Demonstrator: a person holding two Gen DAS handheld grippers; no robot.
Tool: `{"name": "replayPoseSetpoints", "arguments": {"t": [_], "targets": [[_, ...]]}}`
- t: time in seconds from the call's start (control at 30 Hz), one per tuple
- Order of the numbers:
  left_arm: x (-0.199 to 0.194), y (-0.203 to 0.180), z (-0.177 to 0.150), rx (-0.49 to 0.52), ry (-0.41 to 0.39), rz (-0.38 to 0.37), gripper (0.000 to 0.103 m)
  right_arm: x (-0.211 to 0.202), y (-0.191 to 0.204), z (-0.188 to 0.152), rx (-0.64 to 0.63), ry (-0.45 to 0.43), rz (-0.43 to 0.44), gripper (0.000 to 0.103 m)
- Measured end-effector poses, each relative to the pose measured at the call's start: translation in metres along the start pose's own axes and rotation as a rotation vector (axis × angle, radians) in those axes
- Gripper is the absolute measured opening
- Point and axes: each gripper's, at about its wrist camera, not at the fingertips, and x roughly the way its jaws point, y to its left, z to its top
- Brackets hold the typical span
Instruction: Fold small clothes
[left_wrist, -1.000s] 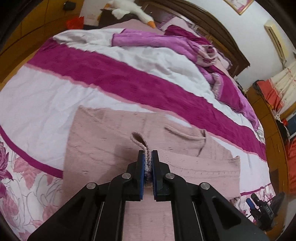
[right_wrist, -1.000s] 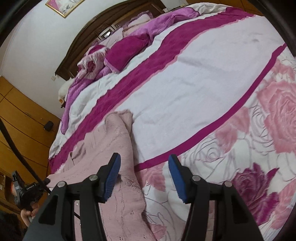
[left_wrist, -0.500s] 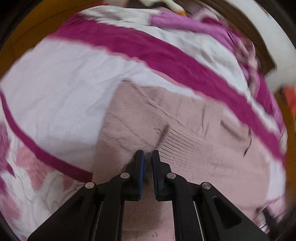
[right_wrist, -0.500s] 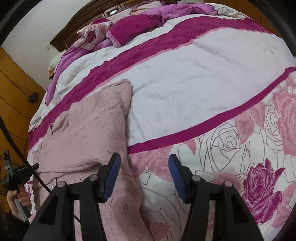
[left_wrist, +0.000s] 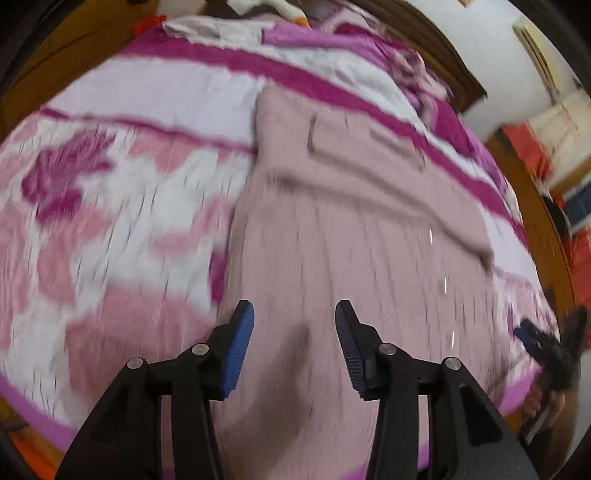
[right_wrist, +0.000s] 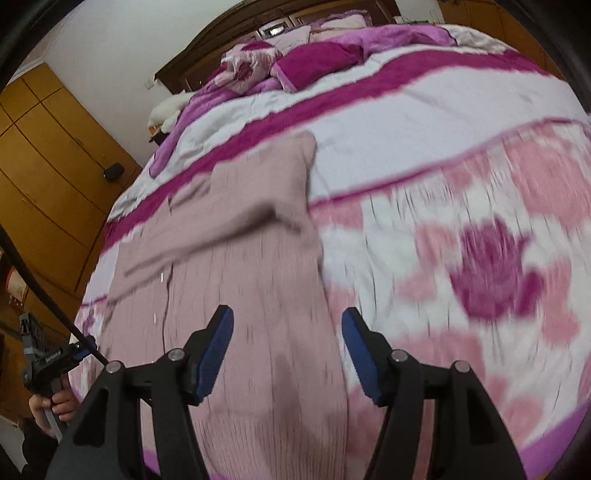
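Both the left gripper and right gripper are held wide apart, empty; the pink knitted cardigan's 6 o'clock hem should be pinched squarely.

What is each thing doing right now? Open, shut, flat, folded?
Left gripper: open, holding nothing.
Right gripper: open, holding nothing.
Pink sweater: lying on the bed, partly folded, a sleeve laid across it.
Bedspread: spread out under the sweater.
Blanket: bunched up near the headboard.

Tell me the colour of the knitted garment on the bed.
Dusty pale pink, plain knit sweater; the right wrist view shows it best.
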Motion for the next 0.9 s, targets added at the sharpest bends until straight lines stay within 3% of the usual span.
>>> {"name": "replayPoseSetpoints", "arguments": {"t": [0.07,0.2,0.5,0.67,0.9], "targets": [[-0.01,0.009,-0.018,-0.038,0.03,-0.035,0.023,-0.004,-0.003,-0.017,-0.008,0.022,-0.033,0.064],[-0.035,0.018,-0.045,-0.096,0.005,-0.104,0.023,-0.024,-0.012,-0.041,-0.007,0.025,-0.083,0.064],[-0.06,0.02,-0.096,-0.002,-0.045,-0.031,0.023,-0.06,-0.029,-0.083,0.035,0.02,-0.045,0.064],[-0.044,0.039,-0.111,-0.115,-0.003,-0.033,0.023,-0.05,-0.029,-0.098,0.047,0.037,-0.003,0.064],[-0.025,0.04,-0.109,-0.128,-0.001,-0.018,0.023,-0.012,-0.028,-0.108,0.058,0.061,0.057,0.066]]}}
